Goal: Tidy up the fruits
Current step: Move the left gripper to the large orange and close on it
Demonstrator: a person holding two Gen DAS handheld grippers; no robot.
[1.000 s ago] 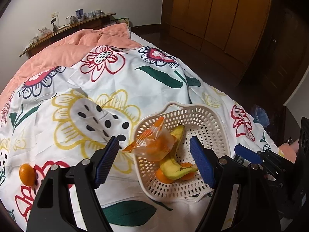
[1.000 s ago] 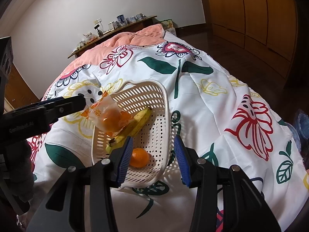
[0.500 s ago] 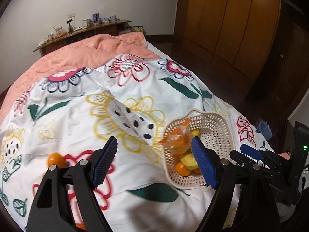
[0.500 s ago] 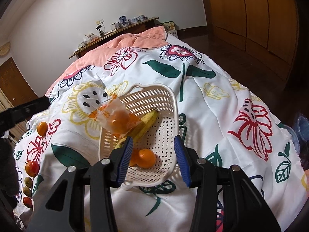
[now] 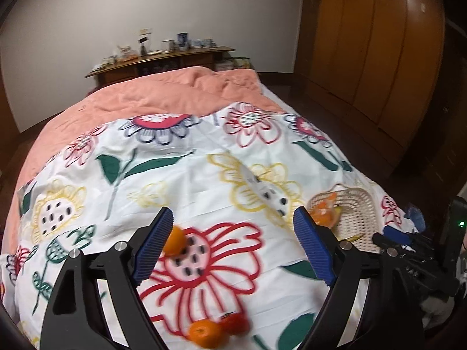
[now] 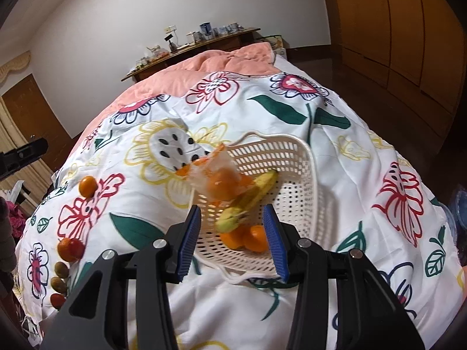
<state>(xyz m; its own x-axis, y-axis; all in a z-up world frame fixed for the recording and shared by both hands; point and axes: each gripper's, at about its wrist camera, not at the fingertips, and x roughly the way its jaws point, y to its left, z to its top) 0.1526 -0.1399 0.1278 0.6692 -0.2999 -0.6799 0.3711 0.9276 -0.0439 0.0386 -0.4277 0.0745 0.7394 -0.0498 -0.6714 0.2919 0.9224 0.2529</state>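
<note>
Left tongs (image 5: 230, 248) now hang away from the white perforated plastic basket (image 6: 294, 157), jaws just widened, empty; it holds oranges (image 6: 251, 240); right tongs (image 6: 232, 239) open.

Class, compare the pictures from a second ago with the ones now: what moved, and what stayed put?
The left tongs swung away from the basket toward a loose orange, jaws opening wider, empty. The right tongs stayed over the basket's near rim. The fruit in the basket stayed put.

One white basket (image 6: 294, 157), one banana (image 6: 259, 188), one bagged fruit pack (image 6: 216, 175), two loose oranges in the basket (image 6: 245, 237).
</note>
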